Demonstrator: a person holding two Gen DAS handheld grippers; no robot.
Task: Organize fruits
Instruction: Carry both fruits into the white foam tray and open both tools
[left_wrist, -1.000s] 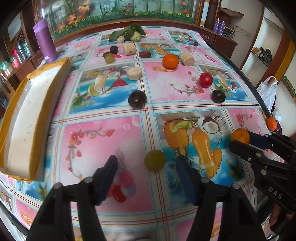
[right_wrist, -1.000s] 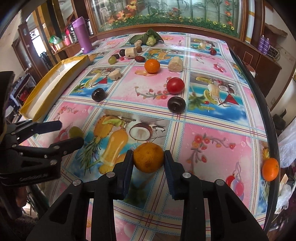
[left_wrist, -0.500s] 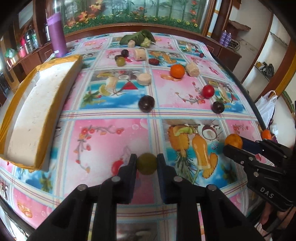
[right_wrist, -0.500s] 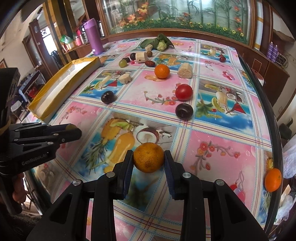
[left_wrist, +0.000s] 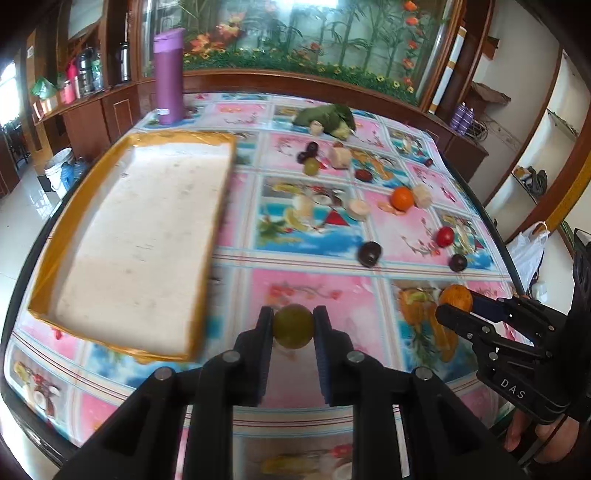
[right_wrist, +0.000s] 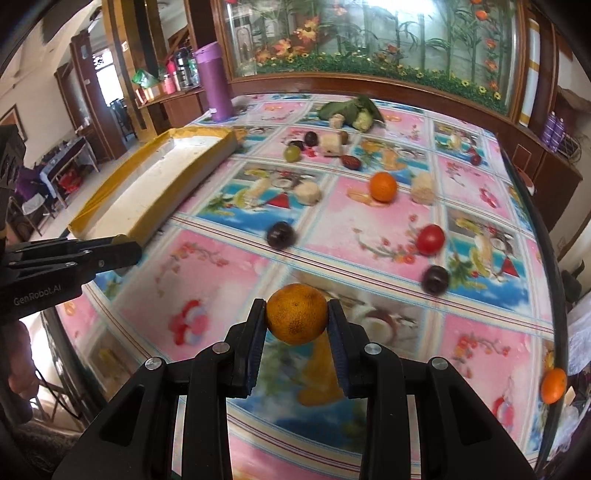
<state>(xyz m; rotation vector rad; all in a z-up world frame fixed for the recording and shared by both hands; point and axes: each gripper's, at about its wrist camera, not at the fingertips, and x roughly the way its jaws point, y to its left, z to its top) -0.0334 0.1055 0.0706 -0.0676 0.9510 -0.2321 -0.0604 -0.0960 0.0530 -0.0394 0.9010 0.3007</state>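
On the bench (left_wrist: 310, 413), covered in a pink-and-blue fruit-print cloth, loose fruit is scattered across the far half. Left claw (left_wrist: 293, 325) clenched on a green round fruit (left_wrist: 293, 325), both pads pressing its sides, fruit lifted clear of the cloth, just right of the near corner of the tray (left_wrist: 122, 332). Tray is a shallow white box with a yellow rim, lying at the bench's left side, nothing in it. Right claw (right_wrist: 297, 319) clenched on a dull orange fruit (right_wrist: 296, 314), pads against both sides, held above the cloth; in the left wrist view the same claw shows at the right edge with that fruit at its tips.

Loose on the bench: a bright orange (right_wrist: 383, 186) next to a pale chunk (right_wrist: 422, 190); a red tomato (right_wrist: 430, 239); a dark plum (right_wrist: 280, 234) mid-bench; a second dark plum (right_wrist: 436, 278) near the tomato; another pale chunk (right_wrist: 307, 192); a green grape-like fruit (right_wrist: 291, 153) at the far cluster with more dark and pale pieces; a leafy green bundle (right_wrist: 351, 109) at the far end. Another orange (right_wrist: 553, 385) sits at the right bench edge. A purple tumbler (left_wrist: 168, 75) stands upright at the far left corner, beyond the tray. Fingers of a hand (left_wrist: 535, 439) show under the right claw's body.
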